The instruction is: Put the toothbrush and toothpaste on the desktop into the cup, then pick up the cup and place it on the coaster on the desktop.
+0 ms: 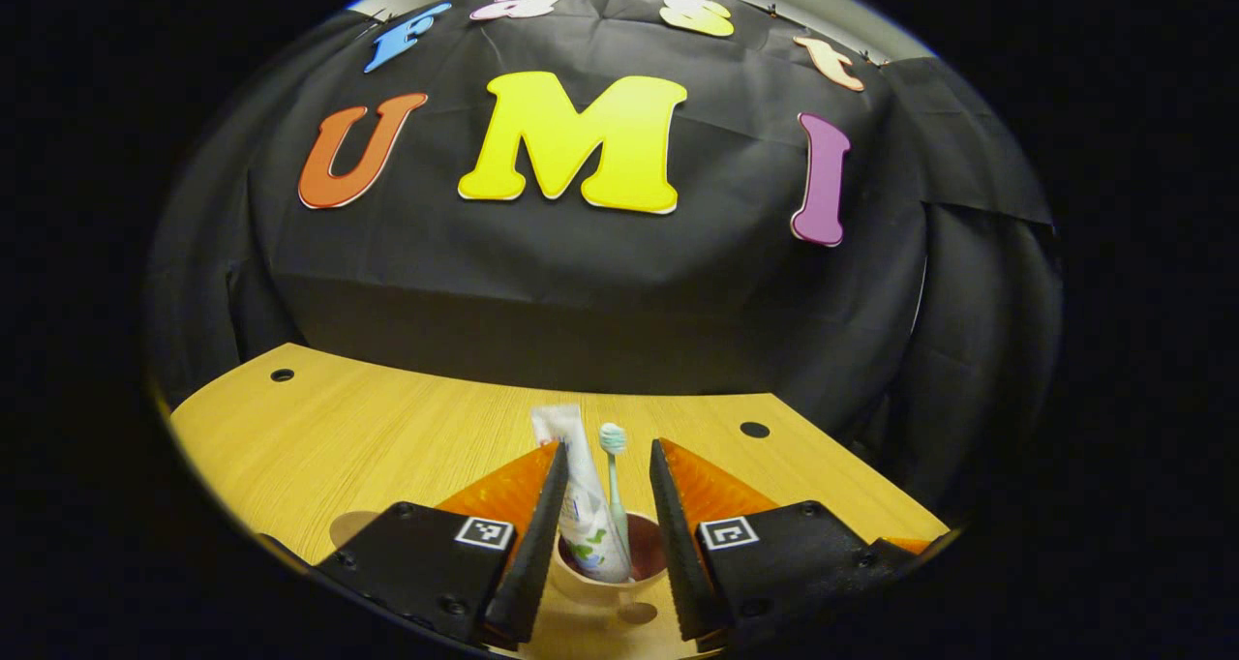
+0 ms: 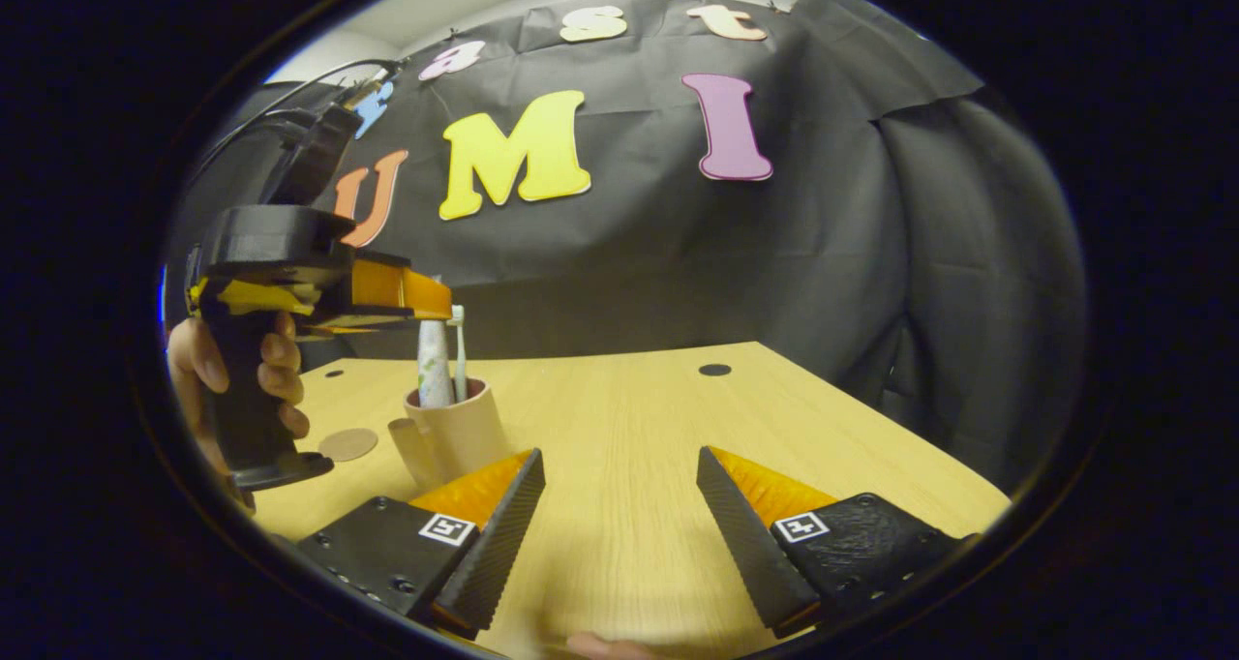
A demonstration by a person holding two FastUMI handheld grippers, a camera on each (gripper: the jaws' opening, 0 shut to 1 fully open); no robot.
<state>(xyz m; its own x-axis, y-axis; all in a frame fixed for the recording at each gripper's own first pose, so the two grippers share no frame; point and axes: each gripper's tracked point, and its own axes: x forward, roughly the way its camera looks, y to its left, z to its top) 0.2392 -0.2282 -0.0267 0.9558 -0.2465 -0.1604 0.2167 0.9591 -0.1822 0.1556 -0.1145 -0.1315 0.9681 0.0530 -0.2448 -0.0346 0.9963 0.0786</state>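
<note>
Two items, toothbrush and toothpaste, stand in a light, rigid cup; left gripper jaws hover wide above its rim, best gripped around the wall.

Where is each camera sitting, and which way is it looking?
Left gripper view: rides the left gripper, above the cup, facing the booth wall; its own jaws flank the toothpaste and toothbrush.
Right gripper view: rides the right gripper, low over the desk; own jaws open, plus a hand holding the other gripper.
Shared: cup, toothpaste, toothbrush, coaster.
</note>
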